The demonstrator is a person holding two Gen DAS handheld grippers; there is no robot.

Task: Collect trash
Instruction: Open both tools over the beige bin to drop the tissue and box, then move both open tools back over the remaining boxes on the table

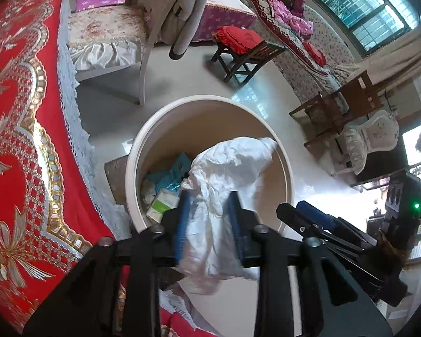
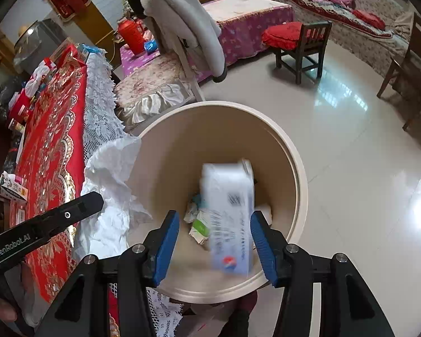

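Note:
A round cream trash bin (image 1: 207, 102) stands on the floor beside the red-clothed table; it also shows in the right wrist view (image 2: 300, 174). My left gripper (image 1: 209, 196) is shut on a crumpled white tissue (image 1: 227, 165) and holds it over the bin's mouth. The tissue also shows in the right wrist view (image 2: 112, 174). My right gripper (image 2: 214, 217) is open over the bin. A white box (image 2: 230, 219), motion-blurred, is between its fingers without touching them, over the bin's inside. Wrappers and small cartons (image 1: 165, 185) lie at the bin's bottom.
The table with red and gold cloth (image 1: 16, 140) and lace trim is on the left, with small items at its far end (image 2: 33, 84). A chair with a grey coat (image 2: 182, 19), a small wooden chair with red cushion (image 1: 247, 47), sofa and shiny tile floor (image 2: 350, 168) lie beyond.

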